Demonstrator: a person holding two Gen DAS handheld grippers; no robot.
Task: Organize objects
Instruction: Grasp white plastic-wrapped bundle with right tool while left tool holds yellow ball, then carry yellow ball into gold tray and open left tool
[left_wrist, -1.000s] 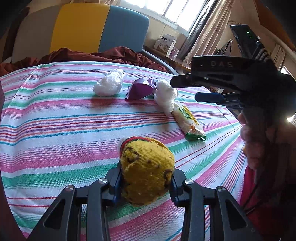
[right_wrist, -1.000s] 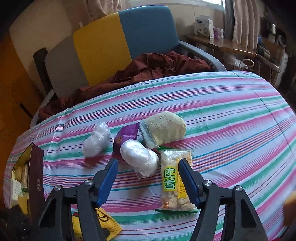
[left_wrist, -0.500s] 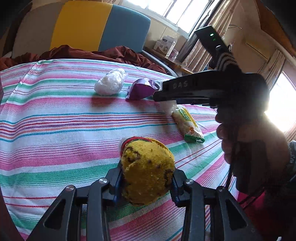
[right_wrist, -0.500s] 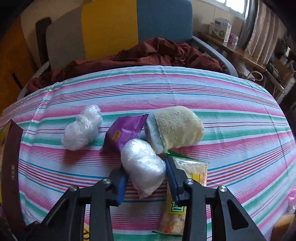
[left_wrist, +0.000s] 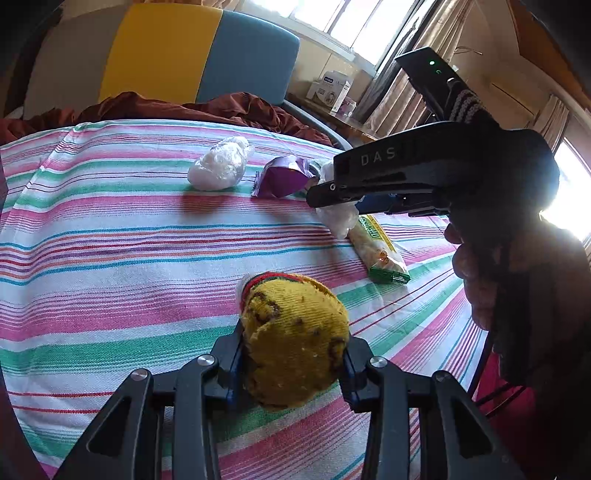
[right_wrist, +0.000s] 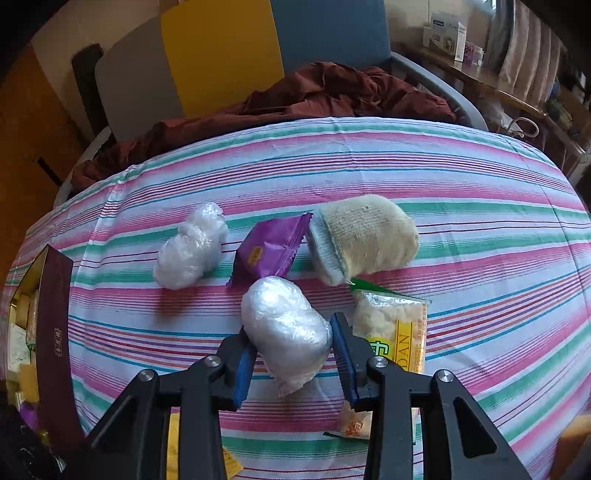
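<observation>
My right tool (right_wrist: 293, 363) has just closed onto the plastic-wrapped bundle (right_wrist: 286, 328) beside the purple packet (right_wrist: 269, 249), ready to lift; my left tool (left_wrist: 291, 363) grips the yellow sock ball (left_wrist: 293, 338).

**Layout on your striped cloth**

Your right gripper (right_wrist: 293, 363) straddles the clear-wrapped white bundle (right_wrist: 286, 330). Behind it: purple snack packet (right_wrist: 269, 249), second white bundle (right_wrist: 192, 245) to its left, cream rolled sock (right_wrist: 364, 236) right. Yellow-labelled cracker packet (right_wrist: 393, 339) just right of the gripper. Dark box (right_wrist: 55, 332) at left edge.

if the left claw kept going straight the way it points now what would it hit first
Most likely the striped tablecloth just past the yellow sock it grips, since it tilts downward. The purple packet lies further along; depth is unclear.
</observation>
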